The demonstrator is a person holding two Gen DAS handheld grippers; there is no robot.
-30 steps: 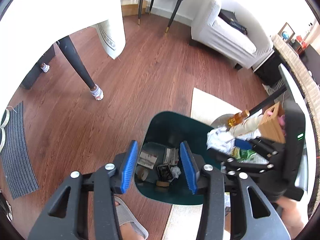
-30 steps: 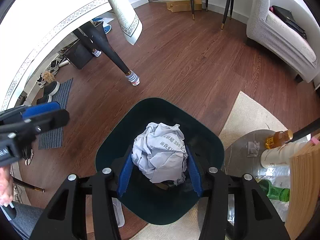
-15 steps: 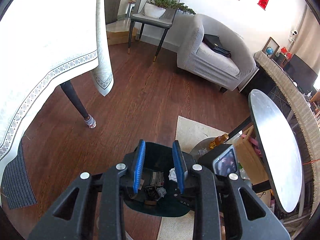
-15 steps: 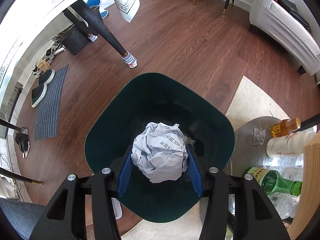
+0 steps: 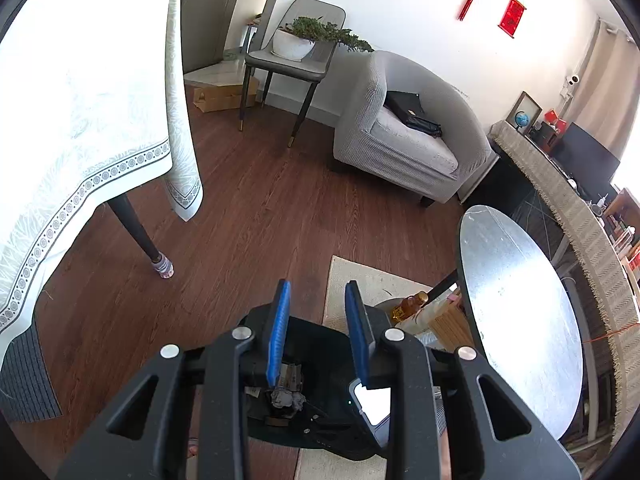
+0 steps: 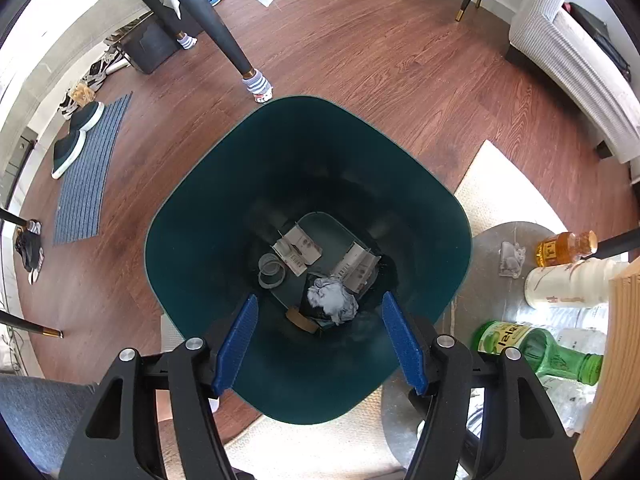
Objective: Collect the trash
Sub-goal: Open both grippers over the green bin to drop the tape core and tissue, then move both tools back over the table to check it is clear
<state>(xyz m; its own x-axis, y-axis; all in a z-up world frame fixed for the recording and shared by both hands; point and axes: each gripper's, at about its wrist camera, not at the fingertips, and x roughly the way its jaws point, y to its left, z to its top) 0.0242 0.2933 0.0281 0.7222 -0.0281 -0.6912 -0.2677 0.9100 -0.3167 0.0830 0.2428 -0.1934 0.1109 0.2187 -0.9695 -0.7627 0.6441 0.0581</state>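
A dark green trash bin stands on the wood floor right under my right gripper. Its jaws are opening, with nothing between the blue pads. A crumpled grey paper ball lies at the bin's bottom among cartons, a tape ring and other scraps. My left gripper hangs higher, above the bin. Its pads stand a narrow gap apart and hold nothing. Past its fingers the paper ball and the right gripper's lit screen show.
A low round shelf beside the bin carries an amber bottle, a white bottle and a green bottle. Around stand a round grey side table, a cloth-covered table, its leg, an armchair and a beige rug.
My right gripper's jaws spread and the paper ball dropped from between them to the bin's bottom. My left gripper narrowed, rose and tilted up toward the room.
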